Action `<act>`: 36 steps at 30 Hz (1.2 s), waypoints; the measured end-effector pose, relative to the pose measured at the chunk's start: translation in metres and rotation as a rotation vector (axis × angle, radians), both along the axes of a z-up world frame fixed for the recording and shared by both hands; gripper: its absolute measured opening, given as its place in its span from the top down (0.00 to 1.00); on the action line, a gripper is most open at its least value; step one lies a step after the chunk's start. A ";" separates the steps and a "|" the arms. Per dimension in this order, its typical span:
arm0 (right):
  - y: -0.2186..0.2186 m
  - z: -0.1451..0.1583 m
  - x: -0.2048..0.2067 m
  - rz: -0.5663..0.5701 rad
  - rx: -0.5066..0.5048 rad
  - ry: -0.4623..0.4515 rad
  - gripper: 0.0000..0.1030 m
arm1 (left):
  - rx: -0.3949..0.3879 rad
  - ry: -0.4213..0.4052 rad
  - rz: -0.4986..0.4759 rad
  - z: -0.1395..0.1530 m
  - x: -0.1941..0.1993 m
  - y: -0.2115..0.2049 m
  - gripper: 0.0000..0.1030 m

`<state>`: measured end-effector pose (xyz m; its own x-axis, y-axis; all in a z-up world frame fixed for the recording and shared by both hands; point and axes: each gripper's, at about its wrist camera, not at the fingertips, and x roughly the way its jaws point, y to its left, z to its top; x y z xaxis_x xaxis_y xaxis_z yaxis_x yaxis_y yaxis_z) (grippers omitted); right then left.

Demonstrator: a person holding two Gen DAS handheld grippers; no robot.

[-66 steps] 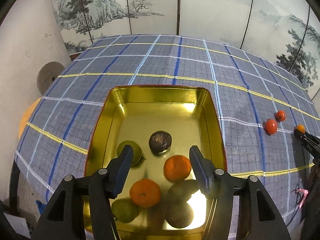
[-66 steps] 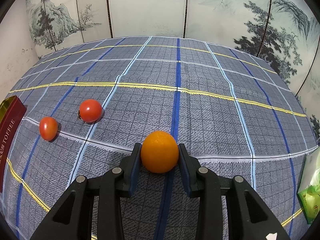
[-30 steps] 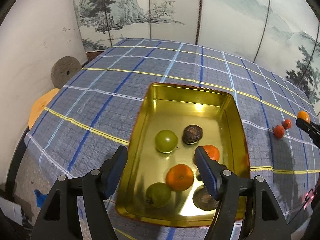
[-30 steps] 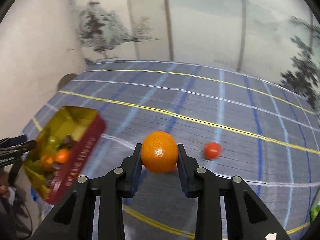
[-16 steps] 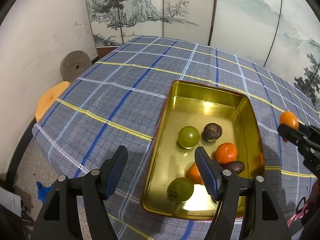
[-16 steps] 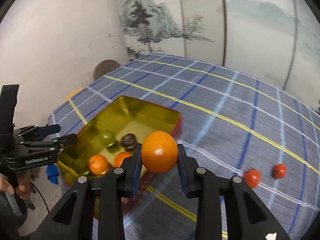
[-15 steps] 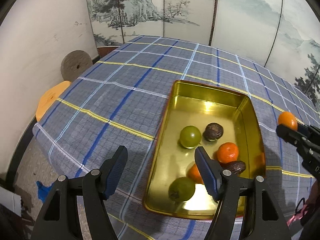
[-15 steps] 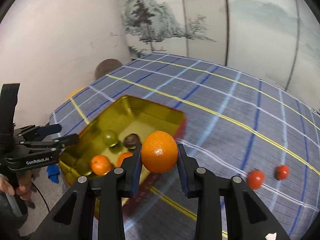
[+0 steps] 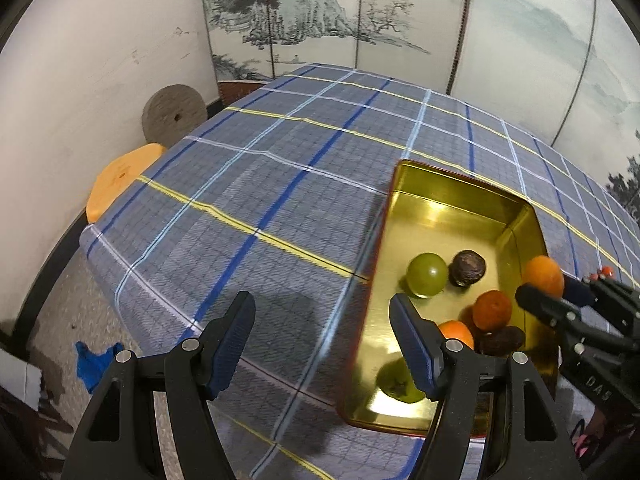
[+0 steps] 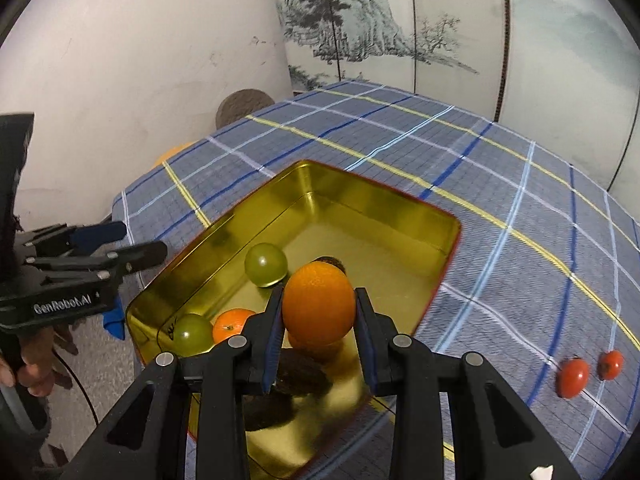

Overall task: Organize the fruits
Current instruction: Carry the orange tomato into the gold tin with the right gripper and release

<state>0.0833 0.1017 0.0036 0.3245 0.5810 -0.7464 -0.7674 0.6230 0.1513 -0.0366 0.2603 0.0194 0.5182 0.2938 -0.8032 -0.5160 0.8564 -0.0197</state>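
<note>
My right gripper (image 10: 318,334) is shut on an orange (image 10: 319,305) and holds it above the gold tin (image 10: 400,208). The tin holds green fruits (image 10: 266,264), oranges (image 10: 232,326) and dark brown fruits (image 10: 298,376). In the left wrist view the same tin (image 9: 460,190) lies at the right, with the orange (image 9: 543,274) in the right gripper (image 9: 550,294) over its right wall. My left gripper (image 9: 324,344) stands open with nothing between its fingers, over the checked cloth just left of the tin. Two red tomatoes (image 10: 573,377) lie on the cloth at the right.
The blue checked tablecloth (image 9: 280,184) covers a table whose left edge drops to the floor. An orange stool (image 9: 120,176) and a grey stone disc (image 9: 174,112) stand by the white wall. A painted folding screen (image 9: 360,12) runs behind the table. A hand (image 10: 28,376) grips the left gripper's handle.
My right gripper has carried the orange leftward from the open cloth to above the tin. My left gripper has drifted left, off the tin and over the cloth, still open.
</note>
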 end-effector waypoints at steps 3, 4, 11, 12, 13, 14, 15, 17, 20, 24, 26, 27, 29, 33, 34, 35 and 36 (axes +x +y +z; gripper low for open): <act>0.006 -0.004 -0.003 0.017 -0.010 0.003 0.71 | 0.000 -0.002 0.017 0.000 -0.003 0.007 0.32; 0.008 -0.005 -0.004 0.021 -0.014 0.002 0.71 | -0.002 -0.001 0.022 0.000 -0.004 0.008 0.32; 0.021 -0.013 -0.008 0.049 -0.034 0.011 0.71 | -0.016 0.004 0.038 -0.002 -0.008 0.015 0.32; 0.023 -0.015 -0.009 0.053 -0.037 0.010 0.70 | -0.016 0.004 0.039 -0.002 -0.008 0.016 0.32; 0.025 -0.016 -0.009 0.056 -0.040 0.010 0.70 | -0.016 0.003 0.038 -0.002 -0.008 0.016 0.32; 0.026 -0.018 -0.010 0.060 -0.043 0.013 0.70 | -0.017 0.002 0.037 -0.002 -0.008 0.016 0.32; 0.028 -0.019 -0.010 0.062 -0.047 0.016 0.70 | -0.017 0.001 0.036 -0.002 -0.009 0.016 0.32; 0.029 -0.022 -0.011 0.064 -0.053 0.020 0.70 | -0.016 0.000 0.033 -0.003 -0.009 0.015 0.32; 0.030 -0.023 -0.011 0.066 -0.057 0.019 0.68 | -0.018 0.003 0.027 -0.003 -0.008 0.014 0.32; 0.030 -0.024 -0.012 0.070 -0.057 0.021 0.68 | -0.020 0.009 0.024 -0.005 -0.007 0.012 0.32; 0.030 -0.024 -0.013 0.069 -0.057 0.021 0.68 | -0.020 0.009 0.023 -0.005 -0.007 0.012 0.32; 0.030 -0.024 -0.013 0.070 -0.057 0.022 0.68 | -0.020 0.009 0.023 -0.005 -0.007 0.012 0.32; 0.029 -0.022 -0.014 0.073 -0.054 0.024 0.67 | -0.022 0.008 0.019 -0.006 -0.007 0.011 0.32; 0.027 -0.018 -0.017 0.073 -0.042 0.023 0.62 | -0.021 0.011 0.009 -0.007 -0.005 0.007 0.32; 0.026 -0.017 -0.017 0.073 -0.040 0.020 0.62 | -0.021 0.012 0.006 -0.008 -0.004 0.007 0.32; 0.026 -0.016 -0.018 0.073 -0.038 0.020 0.62 | -0.021 0.013 0.003 -0.008 -0.004 0.005 0.32; 0.025 -0.015 -0.018 0.072 -0.035 0.019 0.62 | -0.021 0.013 0.000 -0.007 -0.004 0.004 0.32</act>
<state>0.0651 0.1262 -0.0114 0.2681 0.5757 -0.7724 -0.8079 0.5712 0.1453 -0.0405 0.2640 0.0119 0.5078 0.2773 -0.8156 -0.5167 0.8556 -0.0308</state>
